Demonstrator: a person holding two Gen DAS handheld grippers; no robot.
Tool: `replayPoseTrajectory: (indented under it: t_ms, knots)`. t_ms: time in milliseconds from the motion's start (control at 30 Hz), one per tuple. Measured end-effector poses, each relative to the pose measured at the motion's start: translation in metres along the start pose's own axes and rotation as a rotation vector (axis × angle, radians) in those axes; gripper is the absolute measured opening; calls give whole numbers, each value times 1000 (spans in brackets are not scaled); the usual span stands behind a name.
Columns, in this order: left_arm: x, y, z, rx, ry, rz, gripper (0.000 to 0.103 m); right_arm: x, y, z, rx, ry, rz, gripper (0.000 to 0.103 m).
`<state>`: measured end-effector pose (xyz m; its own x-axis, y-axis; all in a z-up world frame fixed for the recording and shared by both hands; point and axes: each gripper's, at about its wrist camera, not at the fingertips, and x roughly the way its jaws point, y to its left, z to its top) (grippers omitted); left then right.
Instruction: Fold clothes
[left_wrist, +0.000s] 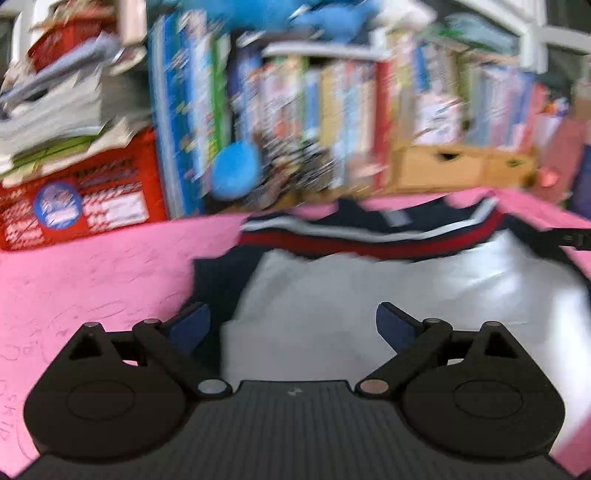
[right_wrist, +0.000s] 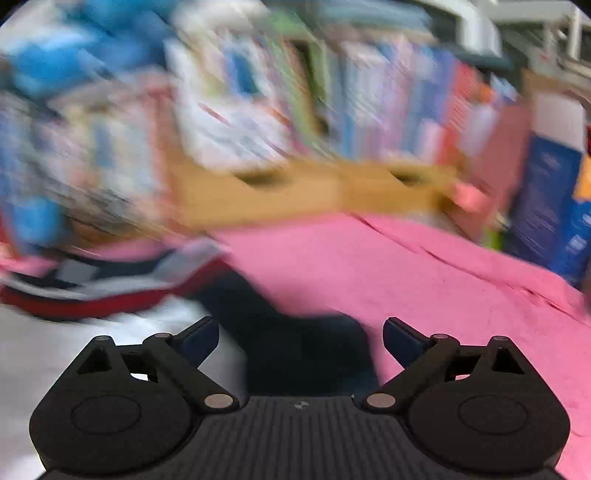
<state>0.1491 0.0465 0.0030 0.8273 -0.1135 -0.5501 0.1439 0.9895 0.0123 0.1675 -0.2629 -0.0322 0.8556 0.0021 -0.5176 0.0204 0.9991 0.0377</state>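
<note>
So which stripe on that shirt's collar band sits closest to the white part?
The red stripe; it borders the white body, while the white stripe lies farther away.

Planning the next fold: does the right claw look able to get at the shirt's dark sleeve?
Probably yes. The right claw is open and empty, and the dark sleeve lies flat on the pink cover directly ahead, with nothing between. The picture is blurred, though.

A white garment with navy sleeves and a red, white and navy striped collar is lying flat on the pink desk, collar toward the far edge.
</note>
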Motion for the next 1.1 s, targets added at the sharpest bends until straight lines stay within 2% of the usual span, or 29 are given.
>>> replayPoseTrajectory:
  t_ms: [100,167,200,233,300,400,433,500,533,600,667,833,967,1100]
  knots:
    - [-9,-30,-12,65,18,-4,102,-39,43,-17,-105,-8,223,99]
    - [-4,-37,-27,107,64,39,102,-50,70,-37,-195,38,305,99]
    - [-2,-34,-34,110,84,67,103,-52,81,-48,-244,60,313,99]
    - [-3,-26,-41,97,97,86,103,-53,88,-59,-289,79,308,99]
    - [-6,-9,-55,67,113,123,103,-50,78,-73,-307,106,232,100]
    - [-20,23,-68,7,103,208,103,-52,25,-67,-153,146,114,102]
    - [-24,33,-72,-20,106,226,103,-52,7,-67,-114,151,45,102]
    - [-30,53,-79,-118,124,193,103,-58,-21,-72,-88,150,-138,103]
    - [-32,60,-82,-169,134,183,103,-62,-35,-74,-58,154,-196,103]
    - [-39,58,-83,-199,154,199,103,-76,-62,-79,58,177,-172,103]
    - [-53,40,-82,-179,170,199,103,-92,-65,-82,113,189,-150,103]
    - [-89,-5,-92,-120,160,129,103,-133,-3,-93,-19,128,-76,103]
    - [-105,-31,-106,-92,188,77,103,-157,37,-110,-92,135,27,103]
    - [-114,-45,-120,-78,209,65,103,-176,65,-127,-165,155,69,103]
